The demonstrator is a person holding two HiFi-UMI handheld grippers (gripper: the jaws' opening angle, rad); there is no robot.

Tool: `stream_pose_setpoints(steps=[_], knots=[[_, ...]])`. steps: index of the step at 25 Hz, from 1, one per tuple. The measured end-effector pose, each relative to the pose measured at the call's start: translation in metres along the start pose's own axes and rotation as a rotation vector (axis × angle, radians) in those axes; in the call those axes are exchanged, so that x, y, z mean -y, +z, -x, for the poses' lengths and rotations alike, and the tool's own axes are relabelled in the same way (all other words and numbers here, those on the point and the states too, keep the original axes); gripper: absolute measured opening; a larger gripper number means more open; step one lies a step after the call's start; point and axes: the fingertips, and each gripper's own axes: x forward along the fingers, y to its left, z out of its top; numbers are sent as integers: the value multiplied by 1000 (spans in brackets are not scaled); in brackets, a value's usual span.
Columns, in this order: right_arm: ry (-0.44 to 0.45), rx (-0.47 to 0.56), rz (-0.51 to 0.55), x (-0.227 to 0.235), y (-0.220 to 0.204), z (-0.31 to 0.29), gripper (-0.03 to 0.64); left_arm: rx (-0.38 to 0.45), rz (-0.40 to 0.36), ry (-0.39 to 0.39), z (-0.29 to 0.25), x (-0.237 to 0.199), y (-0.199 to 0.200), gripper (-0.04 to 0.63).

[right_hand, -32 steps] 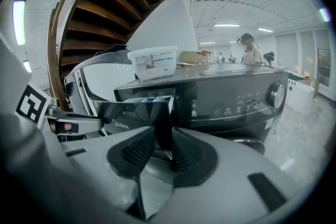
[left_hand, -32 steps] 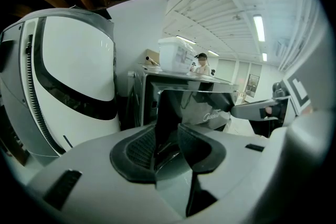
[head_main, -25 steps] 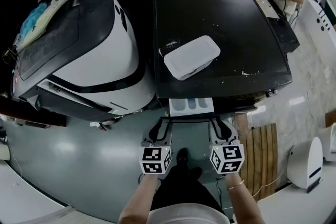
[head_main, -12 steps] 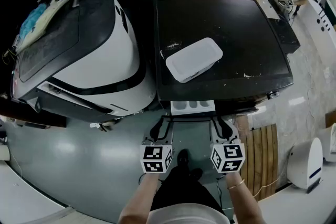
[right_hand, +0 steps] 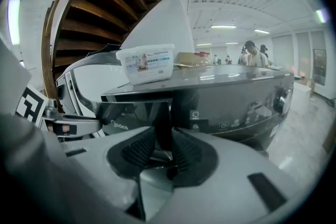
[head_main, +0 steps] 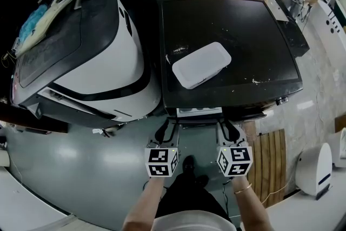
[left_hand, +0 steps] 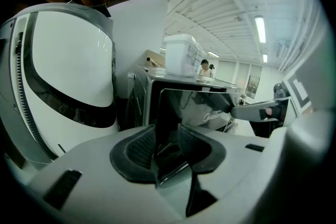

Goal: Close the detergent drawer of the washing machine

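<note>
The detergent drawer (head_main: 199,111) poked out just a sliver from the washing machine (head_main: 243,24) front, left gripper (head_main: 167,129) and right gripper (head_main: 228,129) at its corners, jaws apart, gripping nothing: light, stiff plastic, I'd say, best pushed squarely on its front panel.

Glossy grey floor (head_main: 70,170), ceiling strip lights (left_hand: 259,26)

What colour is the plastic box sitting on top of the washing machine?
White; the head view shows the plastic box best.
</note>
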Motion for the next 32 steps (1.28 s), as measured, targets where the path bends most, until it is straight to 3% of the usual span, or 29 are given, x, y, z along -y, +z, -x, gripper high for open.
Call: stream_pose_setpoints(steps=[32], knots=[[-33, 15, -18, 5, 16, -24, 95, -6, 2, 9, -23, -11, 15, 126]])
